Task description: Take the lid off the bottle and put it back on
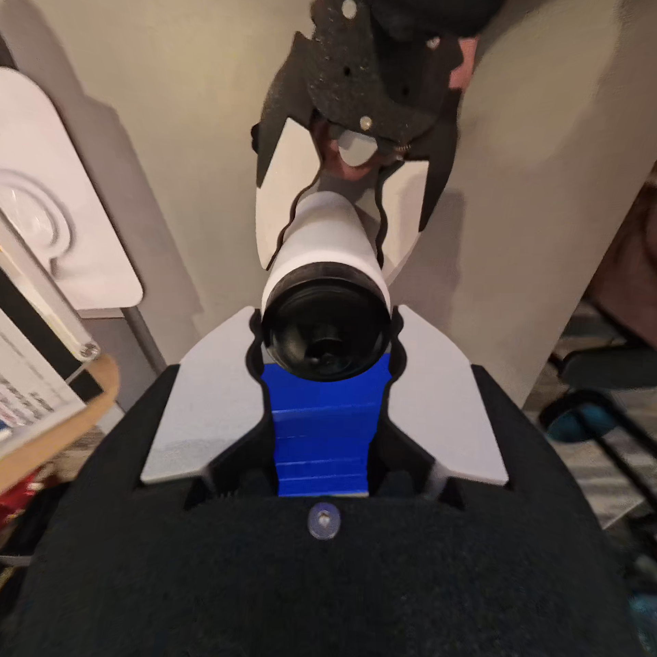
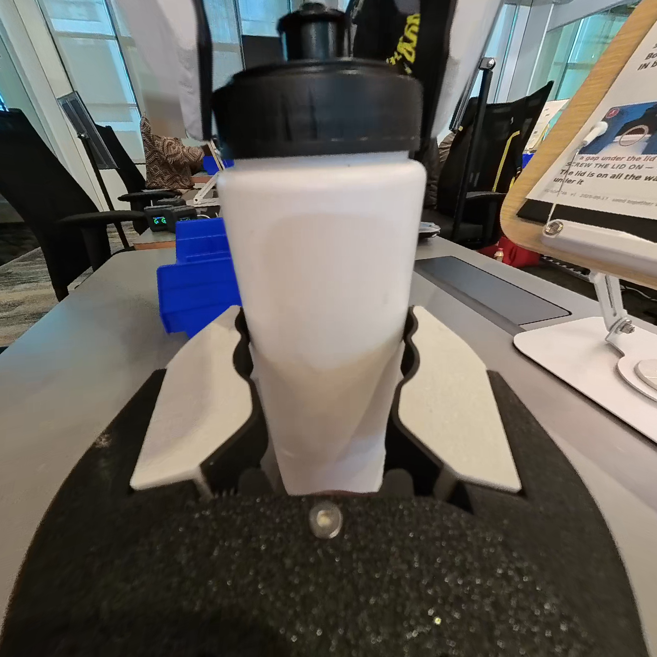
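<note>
A white bottle [image 2: 320,249] with a black screw lid [image 2: 320,113] stands upright above the grey table [image 2: 89,337]. My right gripper [image 2: 325,320] is shut on the bottle's body, with both black pads pressed against its sides. In the left wrist view I look down on the lid [image 1: 325,337]. My left gripper [image 1: 325,320] is shut on the lid, its pads touching the rim on both sides. The bottle's body [image 1: 323,234] runs down to the right gripper [image 1: 329,270]. One white finger of the left gripper [image 2: 167,64] shows beside the lid in the right wrist view.
Blue bins [image 2: 192,281] stand on the table just left of and behind the bottle, and one shows under it [image 1: 320,426]. A stand with an instruction sheet [image 2: 586,142] on a white base [image 2: 569,355] is at the right. Office chairs and a person sit beyond.
</note>
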A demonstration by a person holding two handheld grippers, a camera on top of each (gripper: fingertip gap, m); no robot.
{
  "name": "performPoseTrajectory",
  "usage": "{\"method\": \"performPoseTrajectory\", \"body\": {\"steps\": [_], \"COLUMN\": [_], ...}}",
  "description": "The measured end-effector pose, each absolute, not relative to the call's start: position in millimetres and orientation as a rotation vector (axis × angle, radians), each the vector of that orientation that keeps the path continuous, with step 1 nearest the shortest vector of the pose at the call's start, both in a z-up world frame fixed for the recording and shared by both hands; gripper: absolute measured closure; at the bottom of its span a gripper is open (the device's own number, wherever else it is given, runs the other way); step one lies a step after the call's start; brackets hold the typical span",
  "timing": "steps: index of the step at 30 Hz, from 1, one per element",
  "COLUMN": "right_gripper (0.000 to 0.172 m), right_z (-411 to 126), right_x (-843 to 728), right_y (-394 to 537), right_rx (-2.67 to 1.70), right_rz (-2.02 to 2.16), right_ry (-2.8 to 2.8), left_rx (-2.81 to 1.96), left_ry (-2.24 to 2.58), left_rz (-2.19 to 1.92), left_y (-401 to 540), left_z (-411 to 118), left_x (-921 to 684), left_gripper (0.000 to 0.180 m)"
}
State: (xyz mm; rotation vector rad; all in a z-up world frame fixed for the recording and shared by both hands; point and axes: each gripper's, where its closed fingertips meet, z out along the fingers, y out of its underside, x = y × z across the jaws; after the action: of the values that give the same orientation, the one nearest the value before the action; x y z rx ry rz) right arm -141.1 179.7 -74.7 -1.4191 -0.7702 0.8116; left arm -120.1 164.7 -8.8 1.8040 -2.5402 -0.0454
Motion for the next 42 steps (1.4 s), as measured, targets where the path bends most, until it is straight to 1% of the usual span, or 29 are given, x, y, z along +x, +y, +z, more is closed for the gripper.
{"method": "performPoseTrajectory", "body": {"steps": [12,14,16,20,21,22,24,27,28,30,31,33,34,36,38,42], "right_gripper": [0.089,0.089,0.089,0.088,0.088,0.088,0.088,0.089,0.089,0.089,0.089,0.089,0.089,0.089,0.089,0.089], "right_z": [-74,-74,-75,-75,-75,-75,-75,-75,-75,-75,-75,-75,-76,-76,-76,-76], "right_x": [-142,-142,-142,-142,-141,-142,-141,-141,-141,-141,-141,-141,-141,-141,-141,-139], "right_y": [182,183,183,182,182,182,182,181,181,181,181,180,180,179,178,180], "right_rx": [-1.418,-1.420,-1.420,-1.423,-1.423,-1.422,-1.424,-1.425,-1.424,-1.425,-1.425,-1.426,-1.428,-1.430,-1.430,-1.433], "right_rz": [0.836,0.838,0.841,0.861,0.864,0.866,0.865,0.854,0.852,0.843,0.837,0.825,0.818,0.811,0.808,0.817], "right_ry": [-0.751,-0.749,-0.747,-0.749,-0.747,-0.744,-0.742,-0.743,-0.739,-0.735,-0.736,-0.739,-0.742,-0.747,-0.752,-0.749], "left_rx": [0.769,0.665,0.664,0.859,0.927,1.009,1.219,1.681,1.838,2.173,2.334,2.641,2.772,2.903,2.936,3.054], "left_ry": [-2.921,-2.943,-2.933,-2.920,-2.937,-2.960,-2.969,-2.857,-2.787,-2.602,-2.477,-2.156,-1.981,-1.665,-1.443,-1.259], "left_rz": [-0.432,-0.470,-0.493,-0.492,-0.489,-0.485,-0.415,-0.186,-0.094,0.042,0.121,0.196,0.198,0.273,0.311,0.194], "left_y": [170,171,171,169,169,170,168,159,155,155,155,162,167,166,162,174], "left_z": [-8,-8,-8,-8,-5,0,15,38,44,54,57,58,56,45,32,16], "left_x": [-126,-126,-126,-123,-120,-117,-111,-100,-98,-92,-90,-93,-97,-103,-110,-119], "left_gripper": [0.112,0.112,0.112,0.112,0.110,0.105,0.102,0.095,0.094,0.098,0.095,0.103,0.102,0.104,0.108,0.108]}}
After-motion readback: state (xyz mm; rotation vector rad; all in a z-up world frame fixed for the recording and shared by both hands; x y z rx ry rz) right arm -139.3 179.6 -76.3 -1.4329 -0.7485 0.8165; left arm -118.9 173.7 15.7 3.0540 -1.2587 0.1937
